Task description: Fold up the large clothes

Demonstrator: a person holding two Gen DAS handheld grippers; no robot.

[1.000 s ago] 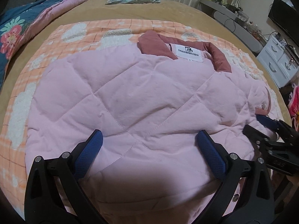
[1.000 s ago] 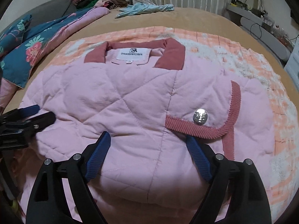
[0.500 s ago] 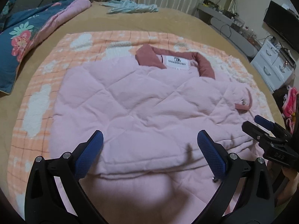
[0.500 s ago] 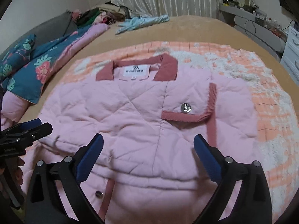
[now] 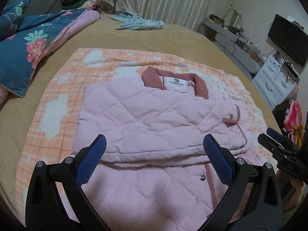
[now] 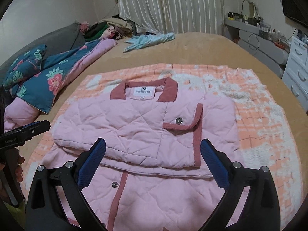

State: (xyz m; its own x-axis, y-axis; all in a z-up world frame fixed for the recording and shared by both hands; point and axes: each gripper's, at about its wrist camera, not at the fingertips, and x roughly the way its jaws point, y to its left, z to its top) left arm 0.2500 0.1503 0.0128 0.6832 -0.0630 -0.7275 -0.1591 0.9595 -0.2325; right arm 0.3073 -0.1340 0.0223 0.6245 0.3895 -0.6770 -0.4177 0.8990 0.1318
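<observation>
Both tools gaping, holding nothing; right tool (image 6: 153, 163) only just finished opening, left tool (image 5: 155, 159) beside it. Pink jacket (image 6: 142, 127) lies on the bed at 12 o'clock, unfolded hem nearest, equally reachable.

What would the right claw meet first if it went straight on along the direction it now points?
Most likely the pink quilted jacket. The right claw is open, holds nothing and points down at the jacket's folded edge, near the pocket flap. How far above the cloth it hangs is unclear.
</observation>
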